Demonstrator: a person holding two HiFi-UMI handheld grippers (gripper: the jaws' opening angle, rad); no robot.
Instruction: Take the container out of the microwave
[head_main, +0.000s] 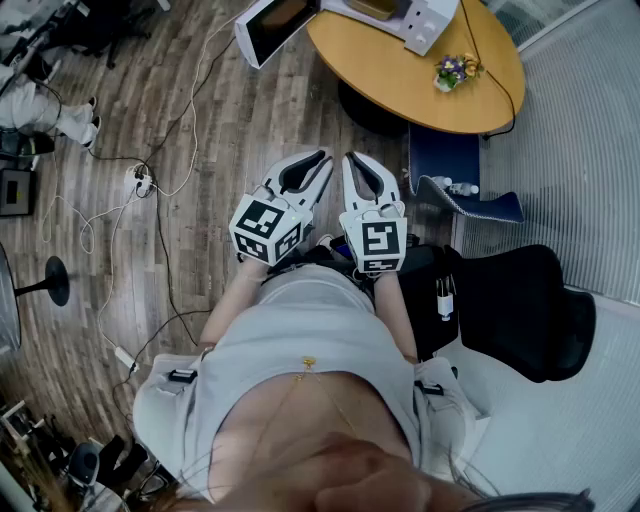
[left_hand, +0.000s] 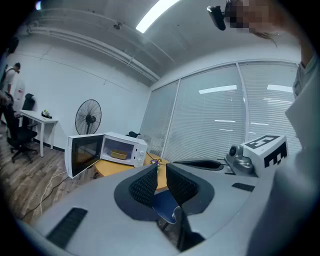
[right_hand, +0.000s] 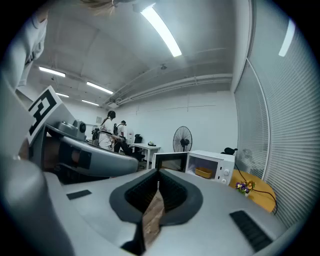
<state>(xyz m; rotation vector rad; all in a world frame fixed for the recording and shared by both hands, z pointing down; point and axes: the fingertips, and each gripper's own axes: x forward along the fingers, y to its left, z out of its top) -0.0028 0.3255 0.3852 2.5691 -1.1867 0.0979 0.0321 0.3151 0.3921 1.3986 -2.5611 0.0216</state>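
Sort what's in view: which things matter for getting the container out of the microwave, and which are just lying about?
Job:
microwave, door open
yellow container inside it
left claw, open
right claw, shut, empty

Lying about:
fan
flowers on the table
power strip
blue chair
black chair

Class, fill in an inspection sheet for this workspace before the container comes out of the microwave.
Surface: round wooden table, mostly bare.
Job's things: microwave on the table, door open; yellow container inside.
Clutter: small flowers on the table.
Grippers: left tongs slightly apart, empty; right tongs shut, empty; both short of the microwave.
Cables: loose cables and power strip on the floor; one cord across the table.
Surroundings: standing fan, blue chair, window blinds.
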